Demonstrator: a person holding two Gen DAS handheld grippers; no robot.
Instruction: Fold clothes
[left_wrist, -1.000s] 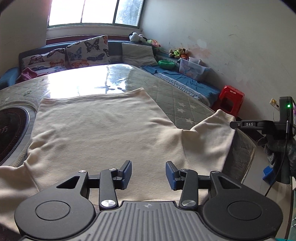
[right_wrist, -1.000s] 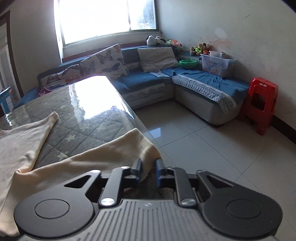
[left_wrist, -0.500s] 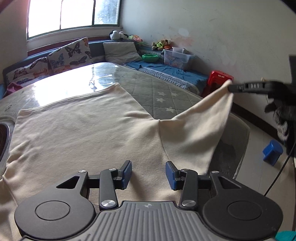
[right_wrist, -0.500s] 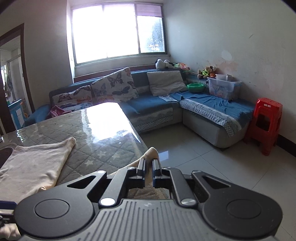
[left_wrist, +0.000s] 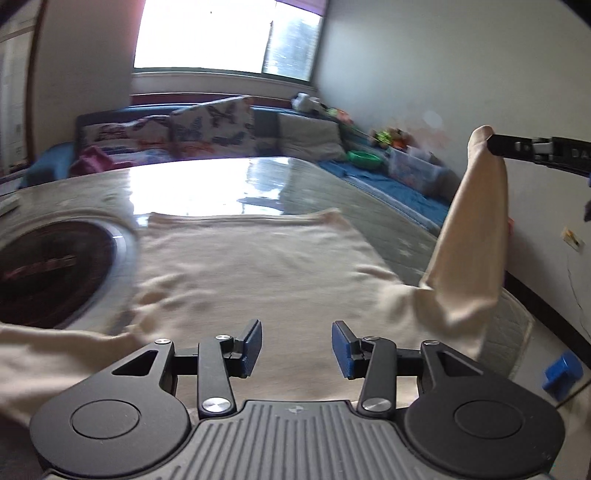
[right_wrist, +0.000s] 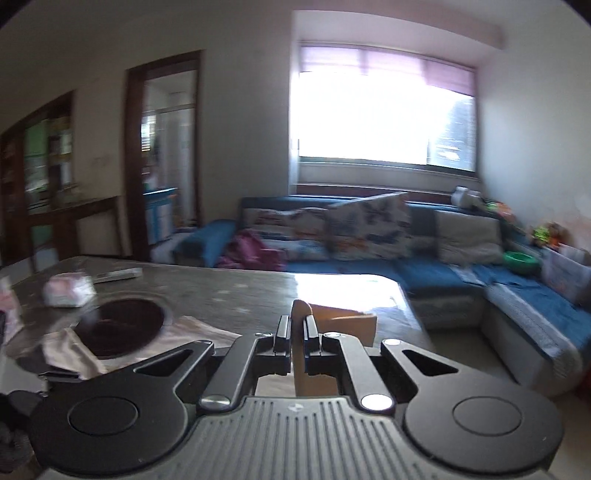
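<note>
Left wrist view: left gripper (left_wrist: 296, 345) hangs low over the near edge of the surface (left_wrist: 332, 192), blue-padded fingers (left_wrist: 252, 345) spread wide, nothing between them. Cream shirt (left_wrist: 251, 266) lies flat across the surface, hem toward the far edge, body under the fingers. Left sleeve trails off the near left corner. Right sleeve (left_wrist: 469, 236) is lifted off the surface near the right edge, standing up almost vertical, its cuff pinched at the top by the right gripper (left_wrist: 493, 146), which enters from the right. Fabric bunches where the sleeve meets the body. Round dark hob (left_wrist: 51, 273) is set into the surface at the left edge; the shirt's left side touches its rim. Blue sofa (left_wrist: 207, 133) with butterfly cushions sits behind the far edge, below a bright window. Frame is motion-blurred.

Right wrist view: right gripper (right_wrist: 296, 338) fingers nearly closed, clamped on the cuff (right_wrist: 301, 314), which pokes up between them. More cream fabric hangs below and right of the fingers. Hob (right_wrist: 122, 326) sits left of the gripper, with the shirt's edge beside it. White bundle (right_wrist: 68, 291) near the far left corner; cannot tell what it is.
</note>
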